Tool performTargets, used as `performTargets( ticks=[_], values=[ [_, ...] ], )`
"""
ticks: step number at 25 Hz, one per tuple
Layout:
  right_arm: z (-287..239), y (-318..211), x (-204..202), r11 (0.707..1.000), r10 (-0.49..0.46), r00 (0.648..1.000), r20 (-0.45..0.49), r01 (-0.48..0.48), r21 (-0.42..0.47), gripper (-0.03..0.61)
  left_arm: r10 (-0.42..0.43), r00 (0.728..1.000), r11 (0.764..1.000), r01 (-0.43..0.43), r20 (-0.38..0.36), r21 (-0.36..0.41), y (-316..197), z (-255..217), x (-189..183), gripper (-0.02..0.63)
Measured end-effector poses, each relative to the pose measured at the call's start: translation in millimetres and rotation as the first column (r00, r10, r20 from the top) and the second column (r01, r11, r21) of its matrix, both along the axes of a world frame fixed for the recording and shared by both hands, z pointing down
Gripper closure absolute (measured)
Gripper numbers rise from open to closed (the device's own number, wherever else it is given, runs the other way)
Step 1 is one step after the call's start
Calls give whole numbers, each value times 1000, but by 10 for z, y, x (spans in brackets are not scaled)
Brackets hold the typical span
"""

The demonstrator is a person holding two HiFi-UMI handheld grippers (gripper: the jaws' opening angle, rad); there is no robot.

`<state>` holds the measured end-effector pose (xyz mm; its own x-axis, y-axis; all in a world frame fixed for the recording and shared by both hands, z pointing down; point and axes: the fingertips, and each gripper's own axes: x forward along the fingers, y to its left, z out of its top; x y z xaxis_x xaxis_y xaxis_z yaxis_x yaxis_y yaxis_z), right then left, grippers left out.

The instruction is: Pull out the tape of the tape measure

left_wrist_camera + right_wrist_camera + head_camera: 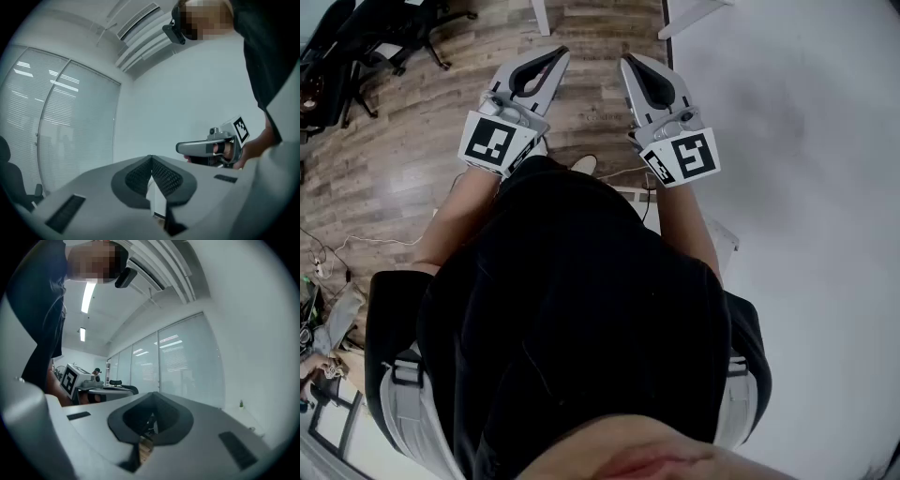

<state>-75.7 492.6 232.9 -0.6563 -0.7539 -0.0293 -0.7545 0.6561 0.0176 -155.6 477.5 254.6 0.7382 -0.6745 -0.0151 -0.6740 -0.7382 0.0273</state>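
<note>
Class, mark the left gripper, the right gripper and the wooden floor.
left gripper (pixel 559 54): head view, closed jaw tips.
right gripper (pixel 627 62): head view, closed jaw tips.
wooden floor (pixel 394 169): head view, bare planks.

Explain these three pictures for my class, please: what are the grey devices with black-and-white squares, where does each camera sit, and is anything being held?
A person holds two hand-held two-jaw tongs: the left gripper and the right gripper. The patterned cube on each is part of it. The head view looks down from the person's head onto a wooden floor and a white table. Each gripper view comes from a camera riding on that gripper, looking along its jaws. Both pairs of jaws are shut, with nothing between them. No tape measure shows anywhere.
</note>
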Motion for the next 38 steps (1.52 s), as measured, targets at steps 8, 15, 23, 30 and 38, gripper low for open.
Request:
performTargets(
  ticks=[8,15,23,30,38],
  values=[
    [64,48,-48,1000,9,1000,-1,-9,-7,589,8,1000,1000,-8,21,-22,46,97,-80,606],
    [123,171,-23,1000,25,1000,-2,-25,4,577,7,1000,1000,-6,11,-5,148,141,-130,606],
    [190,135,-217,999,2,1000,25,-1,-40,575,1,1000,1000,-1,-12,-20,131,147,-328,606],
    [146,211,-194,999,16,1000,17,-16,-36,574,-2,1000,1000,2,-9,-13,194,98,-353,594],
    [116,175,-130,999,39,999,15,-38,-27,414,29,999,999,-30,-17,-23,213,49,-352,435]
  ],
)
